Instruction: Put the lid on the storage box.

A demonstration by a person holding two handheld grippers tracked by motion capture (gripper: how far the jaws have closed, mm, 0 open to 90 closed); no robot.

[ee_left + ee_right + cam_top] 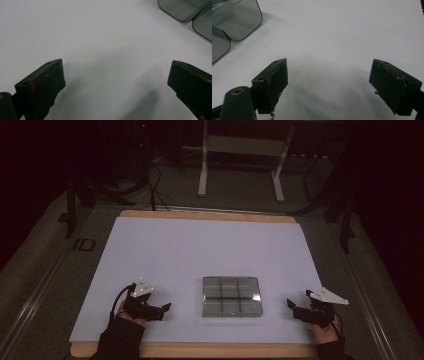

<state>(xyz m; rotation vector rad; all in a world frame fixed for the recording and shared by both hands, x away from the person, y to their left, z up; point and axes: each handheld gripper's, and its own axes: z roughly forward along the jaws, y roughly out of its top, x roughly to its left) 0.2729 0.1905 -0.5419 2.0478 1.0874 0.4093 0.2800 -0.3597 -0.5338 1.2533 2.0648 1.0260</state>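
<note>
A clear smoky plastic box with six little compartments (231, 296) sits on the big white sheet (200, 250) that covers the wooden counter (205, 215). The box lies flat, near the front edge, about in the middle between the two hands.

The left tongs (165, 308) are at the box's 9 o'clock, well apart from it, and point toward it. In the left gripper view their two black jaws are spread wide with nothing between them, just white sheet. Rounded corners of the box (185, 10) peek in at 1 o'clock.

The right tongs (291, 306) are at the box's 3 o'clock, near it but not touching. In the right gripper view their jaws are spread wide too, and hold nothing. The box (234, 20) shows at 10 o'clock there.
</note>
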